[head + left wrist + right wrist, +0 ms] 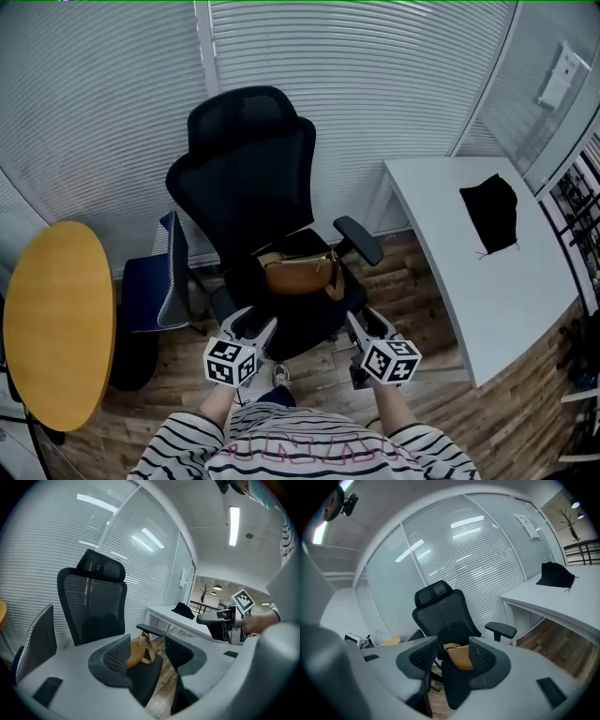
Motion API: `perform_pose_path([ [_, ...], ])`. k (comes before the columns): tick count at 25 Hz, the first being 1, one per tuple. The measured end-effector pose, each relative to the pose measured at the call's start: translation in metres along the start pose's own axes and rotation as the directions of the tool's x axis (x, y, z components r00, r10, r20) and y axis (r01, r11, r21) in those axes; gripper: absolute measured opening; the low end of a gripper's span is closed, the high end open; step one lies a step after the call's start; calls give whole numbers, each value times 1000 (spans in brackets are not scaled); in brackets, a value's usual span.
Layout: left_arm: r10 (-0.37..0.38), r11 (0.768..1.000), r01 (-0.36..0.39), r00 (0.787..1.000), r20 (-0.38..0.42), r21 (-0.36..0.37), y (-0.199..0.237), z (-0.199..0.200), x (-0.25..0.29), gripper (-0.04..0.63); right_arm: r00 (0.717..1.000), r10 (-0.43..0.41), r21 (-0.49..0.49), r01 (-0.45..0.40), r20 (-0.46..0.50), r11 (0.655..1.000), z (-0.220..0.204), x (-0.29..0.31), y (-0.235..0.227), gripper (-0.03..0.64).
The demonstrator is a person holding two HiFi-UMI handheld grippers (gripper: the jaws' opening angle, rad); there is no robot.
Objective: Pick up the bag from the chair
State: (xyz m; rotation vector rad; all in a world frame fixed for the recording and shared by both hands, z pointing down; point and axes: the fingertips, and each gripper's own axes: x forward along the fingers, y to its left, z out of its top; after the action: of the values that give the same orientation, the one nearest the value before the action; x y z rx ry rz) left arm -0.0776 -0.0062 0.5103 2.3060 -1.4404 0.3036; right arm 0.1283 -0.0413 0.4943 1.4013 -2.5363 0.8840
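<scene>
A tan leather bag point(300, 273) with a strap lies on the seat of a black mesh office chair point(251, 178). Both grippers hover in front of the seat's near edge, short of the bag. My left gripper point(260, 330) is open and holds nothing. My right gripper point(366, 325) is open and also holds nothing. In the left gripper view the bag point(136, 652) shows between the open jaws, partly hidden by the left pad, and the right gripper point(225, 623) appears to the right. In the right gripper view the bag point(459, 656) sits between the open jaws, on the chair point(445, 616).
A round yellow table point(58, 323) stands at the left, with a dark blue chair point(155, 281) beside it. A white desk point(487, 272) at the right carries a black cloth point(492, 214). Blinds over glass walls lie behind the chair. The floor is wood.
</scene>
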Motion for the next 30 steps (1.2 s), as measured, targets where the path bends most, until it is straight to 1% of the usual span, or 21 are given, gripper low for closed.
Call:
perform_pose_path([
  [8,-24,999,23,998,-52,-29,58,7,44,225,997,-75,19,75,-13,997,10,63,-13,201],
  [15,-52,997,46,995,-85,-61,93,4,70,230,991,-133,36,135,-30,990,8,96,-24,201],
  [19,-38,996,27,991,-126,-83,112,-9,89,238,986,-157,15,158,-49,987,9,118,-37,201],
  [22,-24,993,6,987,-157,-114,122,-22,103,242,984,-165,23,167,-70,986,6,132,-50,201],
  [27,31,985,-62,982,-187,-162,137,-40,125,246,980,-155,27,159,-129,987,-8,156,-77,201],
  [30,70,973,-113,976,-208,-199,144,-53,137,249,976,-138,24,144,-168,989,-14,173,-91,201],
])
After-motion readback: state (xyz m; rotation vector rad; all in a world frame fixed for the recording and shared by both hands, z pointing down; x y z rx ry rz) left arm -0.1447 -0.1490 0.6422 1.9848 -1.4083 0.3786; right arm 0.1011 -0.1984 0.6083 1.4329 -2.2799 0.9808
